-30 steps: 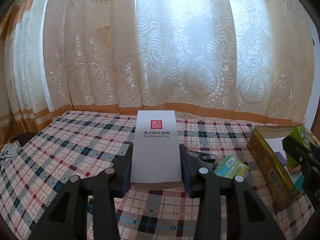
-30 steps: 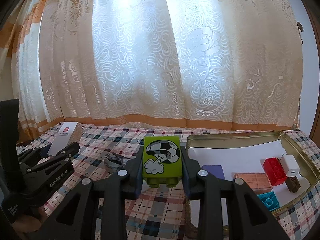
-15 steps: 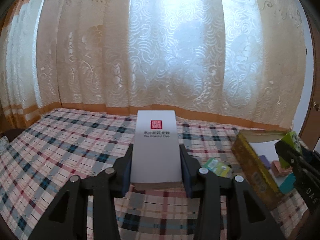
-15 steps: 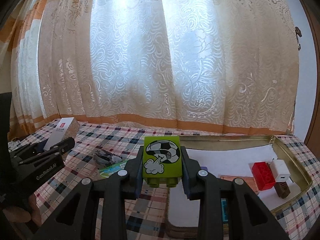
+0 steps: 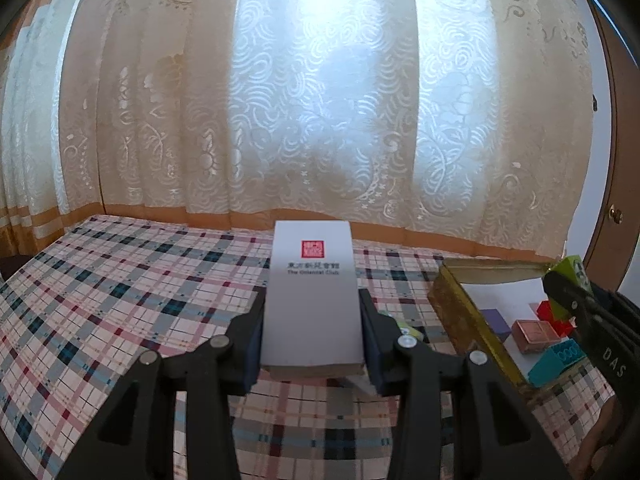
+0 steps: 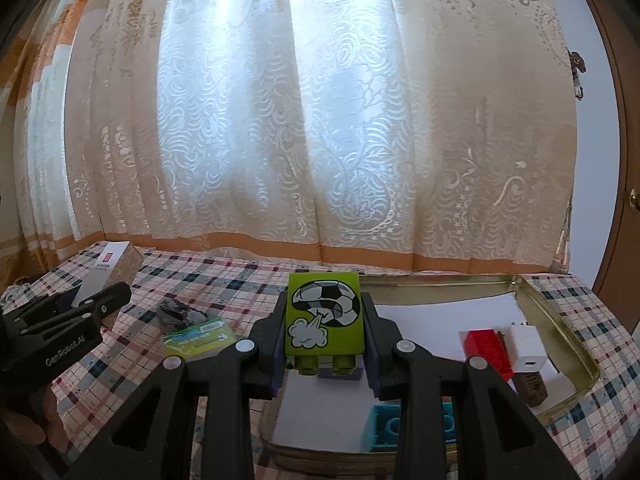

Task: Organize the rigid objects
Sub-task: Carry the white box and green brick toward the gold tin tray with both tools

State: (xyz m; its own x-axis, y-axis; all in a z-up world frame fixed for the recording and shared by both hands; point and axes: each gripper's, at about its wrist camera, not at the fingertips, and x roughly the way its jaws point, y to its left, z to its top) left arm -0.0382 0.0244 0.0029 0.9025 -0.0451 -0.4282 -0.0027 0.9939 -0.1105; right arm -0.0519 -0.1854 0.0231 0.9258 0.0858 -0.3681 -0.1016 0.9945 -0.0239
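On my left, the left gripper (image 5: pixel 312 336) is clamped on a white box (image 5: pixel 312 300) with a red stamp on top; its jaws press both long sides and hold the box above the checked tablecloth (image 5: pixel 120 300). In the right wrist view the same box (image 6: pixel 106 270) shows at the far left edge, tilted in that gripper (image 6: pixel 86 306).

Between the two grippers, a crumpled dark wrapper (image 6: pixel 176 314) and a green packet (image 6: pixel 198 336) lie on the cloth, touching or nearly touching.

The right gripper (image 6: pixel 325 354) is clamped on a green toy block (image 6: pixel 324 316) printed with a football. I hold it over the near left part of a gold tin tray (image 6: pixel 560 320) lined with white paper.

Inside the tray: a teal block (image 6: pixel 412 426) at the near edge, a red block (image 6: pixel 486 350) toward the right, a white charger (image 6: pixel 526 348) just beside it, and a small brown item (image 6: pixel 530 388) in front of the charger. The left wrist view also shows a purple block (image 5: pixel 496 318) and a copper-coloured block (image 5: pixel 534 332) in the tray.
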